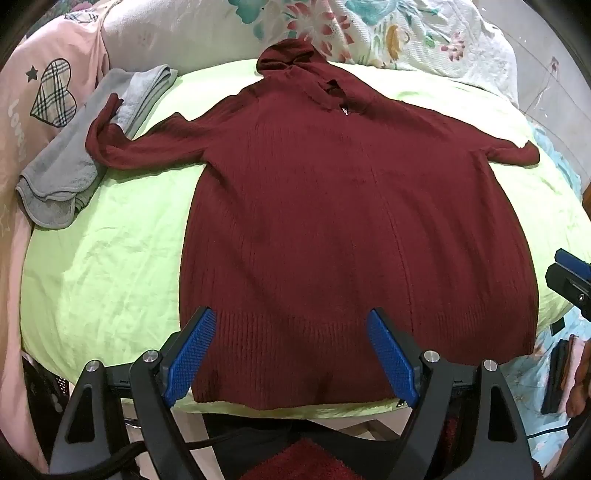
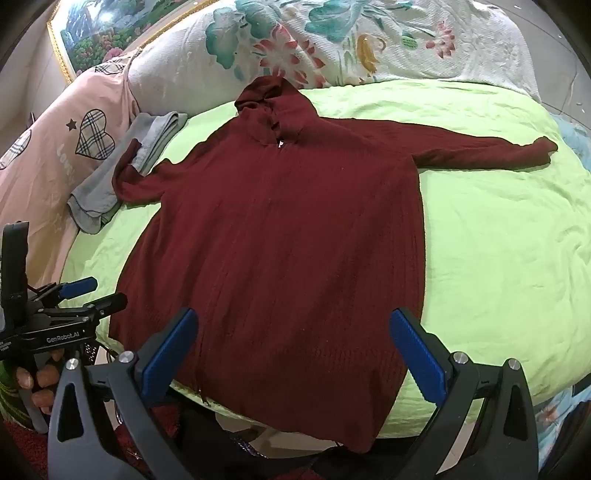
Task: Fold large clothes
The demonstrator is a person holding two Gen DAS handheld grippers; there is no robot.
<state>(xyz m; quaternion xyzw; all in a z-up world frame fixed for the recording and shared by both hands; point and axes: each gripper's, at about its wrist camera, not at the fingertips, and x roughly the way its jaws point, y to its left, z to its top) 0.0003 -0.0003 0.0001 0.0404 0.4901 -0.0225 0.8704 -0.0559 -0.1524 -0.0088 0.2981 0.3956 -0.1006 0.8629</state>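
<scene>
A dark red knitted hooded sweater point(image 1: 332, 206) point(image 2: 280, 236) lies flat and face up on a light green sheet point(image 1: 110, 258) point(image 2: 498, 258), hood at the far end, both sleeves spread sideways. Its hem reaches the near edge of the bed. My left gripper point(image 1: 291, 325) hovers open above the hem's left half, nothing between its blue pads. My right gripper point(image 2: 291, 332) hangs open over the hem's right half, also empty. In the right wrist view the left gripper point(image 2: 88, 295) shows at the left edge, with a hand point(image 2: 40, 380) under it.
A folded grey towel point(image 1: 77, 162) point(image 2: 122, 173) lies at the left, under the left sleeve's cuff. A pink quilt with plaid hearts point(image 1: 48, 96) and a floral bedspread point(image 2: 332, 44) bound the far side. A framed picture point(image 2: 99, 33) stands beyond.
</scene>
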